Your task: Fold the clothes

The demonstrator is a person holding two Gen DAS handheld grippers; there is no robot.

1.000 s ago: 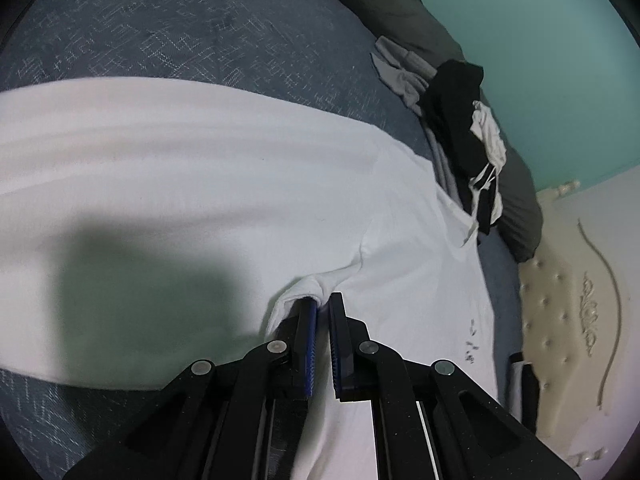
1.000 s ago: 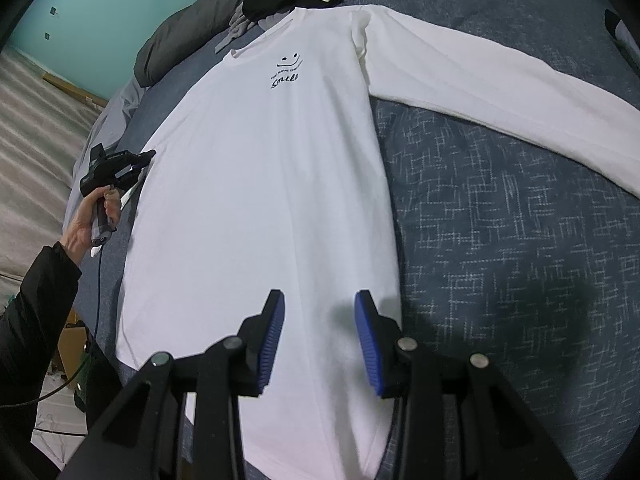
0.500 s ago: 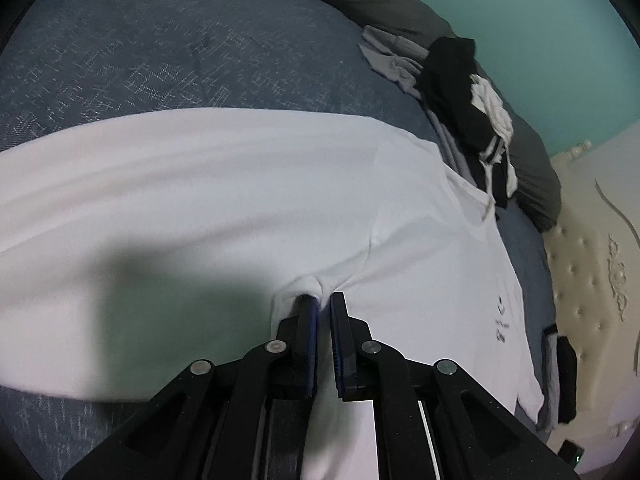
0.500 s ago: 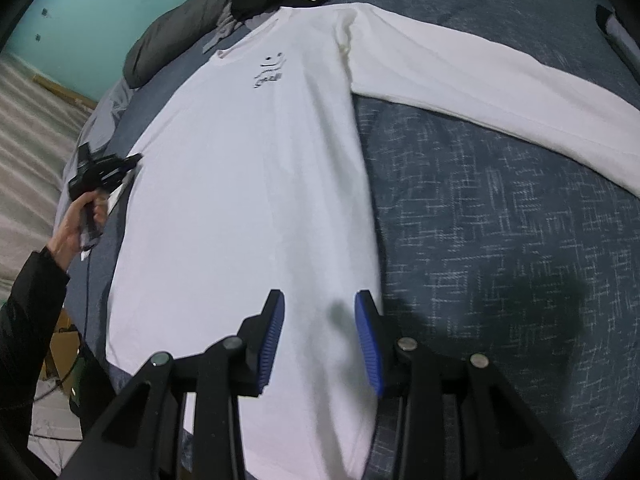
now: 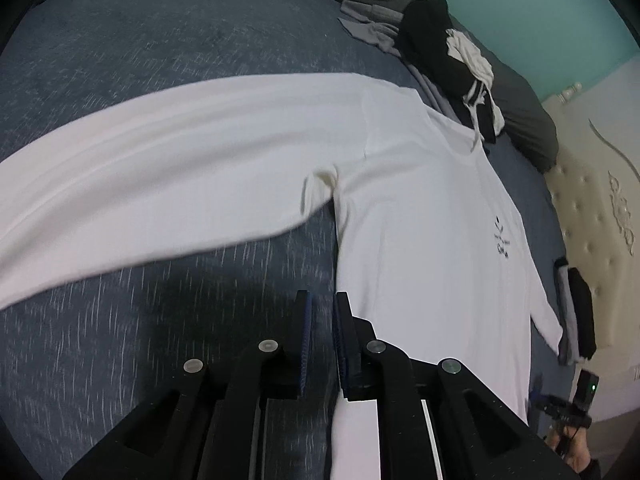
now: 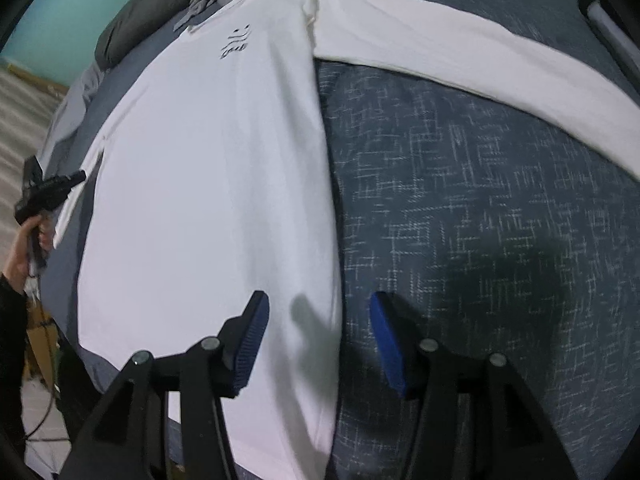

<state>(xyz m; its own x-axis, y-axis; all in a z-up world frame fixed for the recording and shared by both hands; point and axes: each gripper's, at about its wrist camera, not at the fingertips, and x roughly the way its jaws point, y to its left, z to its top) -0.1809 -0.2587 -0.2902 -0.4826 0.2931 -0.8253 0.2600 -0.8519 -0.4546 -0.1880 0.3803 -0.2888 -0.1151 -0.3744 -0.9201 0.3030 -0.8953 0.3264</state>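
Now the left gripper [image 5: 320, 312], opening, has released the white long-sleeved cotton shirt [image 5: 420, 220] lying flat ahead on the blue bed [image 5: 160, 40], while the right gripper [image 6: 316, 320] opens empty over its side edge, ready to fold.

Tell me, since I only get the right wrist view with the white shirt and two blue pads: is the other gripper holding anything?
Observer: No. The left gripper is empty, its jaws just opening from a narrow gap, over the side edge of the white shirt.
Operator: What's beyond the shirt over there?
Observer: A cream tufted headboard.
Operator: Anything near it?
Observer: Dark and grey clothes, lying between it and the shirt.
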